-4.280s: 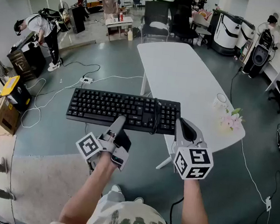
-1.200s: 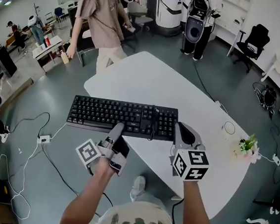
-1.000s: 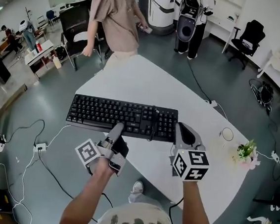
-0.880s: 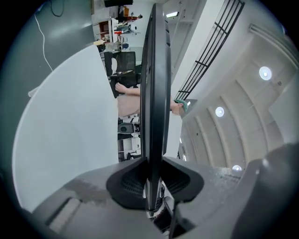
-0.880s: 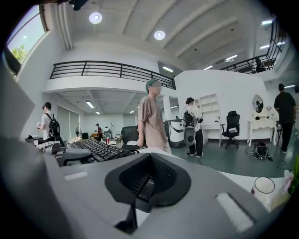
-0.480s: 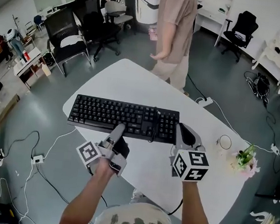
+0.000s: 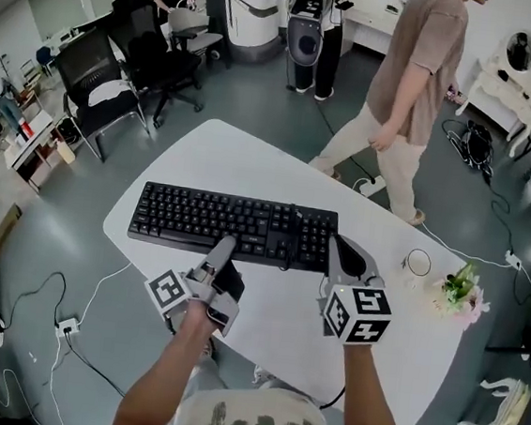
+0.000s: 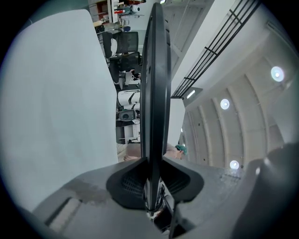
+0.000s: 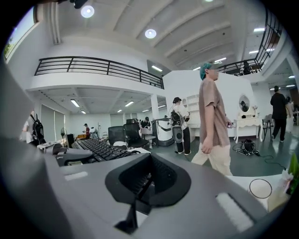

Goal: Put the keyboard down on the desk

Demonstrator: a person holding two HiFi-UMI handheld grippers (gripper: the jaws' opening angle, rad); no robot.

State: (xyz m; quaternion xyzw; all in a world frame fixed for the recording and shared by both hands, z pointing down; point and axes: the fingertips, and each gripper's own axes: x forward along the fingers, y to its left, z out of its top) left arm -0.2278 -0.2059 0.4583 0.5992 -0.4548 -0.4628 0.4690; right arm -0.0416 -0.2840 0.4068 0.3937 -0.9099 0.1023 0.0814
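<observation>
A black keyboard [image 7: 236, 223] hangs level over the near-left part of a white desk [image 7: 280, 161]; whether it touches the top I cannot tell. My left gripper [image 7: 224, 246] is shut on the middle of its front edge. In the left gripper view the keyboard [image 8: 154, 84] runs edge-on out of the pinched jaws of the left gripper [image 8: 152, 186], with the desk [image 8: 56, 93] beside it. My right gripper [image 7: 335, 247] sits at the keyboard's right front corner. In the right gripper view its jaws [image 9: 140, 189] are together with nothing between them, and the keyboard [image 9: 96, 148] lies to their left.
A glass [image 7: 417, 262] and a small pot of flowers [image 7: 457, 291] stand on the desk's right end. A person [image 7: 410, 90] walks past behind the desk. Office chairs [image 7: 110, 77] are at far left. Cables and a power strip [image 7: 65, 323] lie on the floor at left.
The view has swung round, so more of the white desk now lies under the keyboard. The person has walked from left to right behind the desk. Both grippers kept their places on the keyboard.
</observation>
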